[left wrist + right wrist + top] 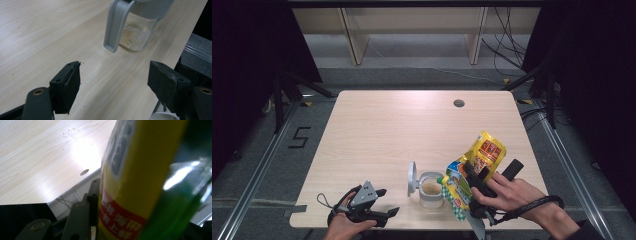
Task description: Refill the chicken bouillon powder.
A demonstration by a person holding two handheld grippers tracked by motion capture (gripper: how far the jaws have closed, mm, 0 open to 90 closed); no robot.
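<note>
The right hand-held gripper (476, 176) was clamped on a yellow and green snack bag (474, 170), holding it tilted above the near right part of the table (377, 130). The bag's lower end hung just beside the rim of a small glass jar (431, 190), which stood on the table near its front edge. The jar's grey lid (412, 178) stood flipped up on its left side, and a layer of pale crumbs lay in the bottom. In the right gripper view the bag (140, 177) pressed against the black jaw at the lower left, its red label band close to the lens, with the table's cable hole (84, 172) beyond.

The left hand-held gripper (377, 202) rested on the table at the near left corner, its jaws spread wide with nothing between them. In the left gripper view the jar (136, 35) and its hanging lid (117, 25) stood ahead of the open jaws, apart from them.
</note>
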